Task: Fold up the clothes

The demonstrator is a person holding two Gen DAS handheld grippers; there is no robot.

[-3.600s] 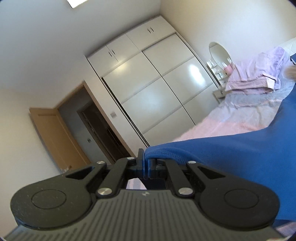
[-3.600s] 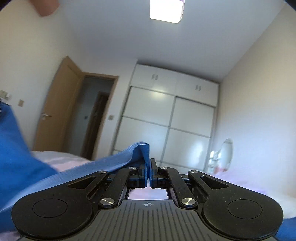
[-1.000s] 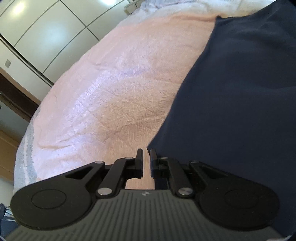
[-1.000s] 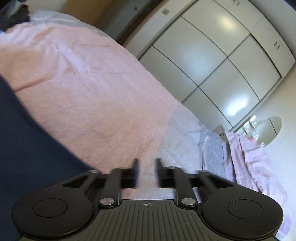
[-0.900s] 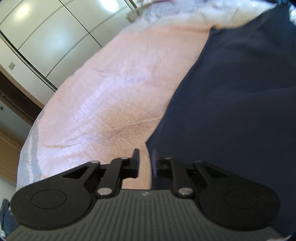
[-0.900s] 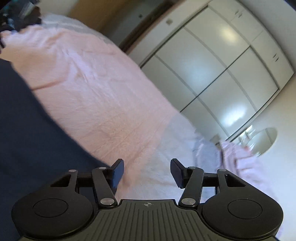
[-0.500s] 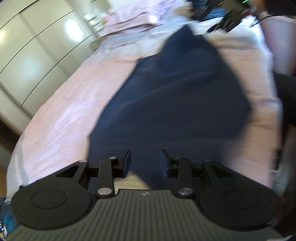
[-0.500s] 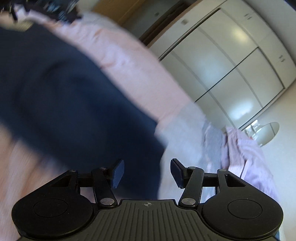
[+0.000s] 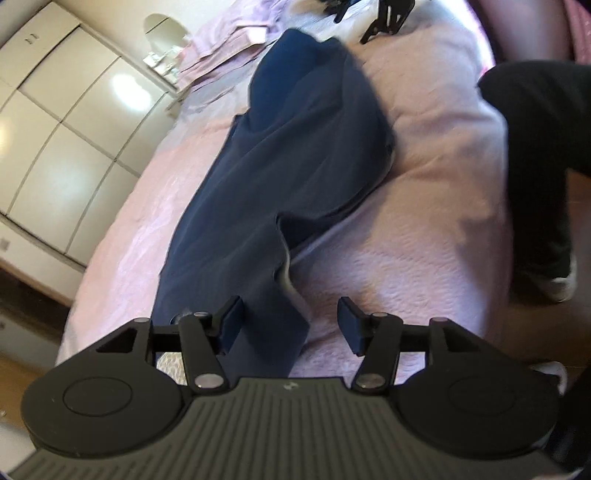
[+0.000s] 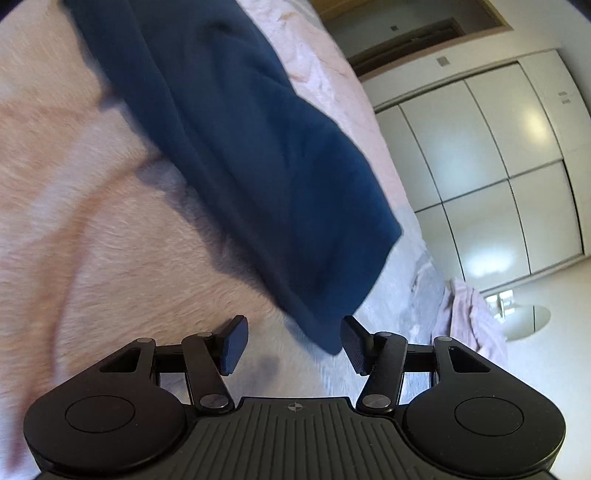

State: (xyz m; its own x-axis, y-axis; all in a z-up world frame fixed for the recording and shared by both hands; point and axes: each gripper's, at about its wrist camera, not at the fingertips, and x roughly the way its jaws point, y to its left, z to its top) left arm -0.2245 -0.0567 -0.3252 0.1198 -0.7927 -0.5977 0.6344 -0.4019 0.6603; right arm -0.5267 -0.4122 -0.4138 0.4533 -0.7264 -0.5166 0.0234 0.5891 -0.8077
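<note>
A dark blue garment [image 9: 295, 147] lies spread on the pink bed [image 9: 424, 229], with a notch in its near edge. My left gripper [image 9: 291, 325] is open and empty, just above the garment's near corner. In the right wrist view the same garment [image 10: 258, 147] lies across the bed [image 10: 92, 240]. My right gripper [image 10: 293, 343] is open and empty, with a garment corner reaching between its fingers. The other gripper [image 9: 384, 14] shows at the far end of the garment in the left wrist view.
A person's dark-clothed leg [image 9: 546, 147] and shoe stand at the bed's right side. Folded lilac laundry [image 9: 229, 33] lies at the bed's far end, also in the right wrist view [image 10: 465, 317]. A white wardrobe [image 10: 498, 166] and oval mirror [image 10: 528, 317] stand behind.
Both grippers let go of the blue garment, which now lies on the bed. Both have opened wide and pulled back over its ends.
</note>
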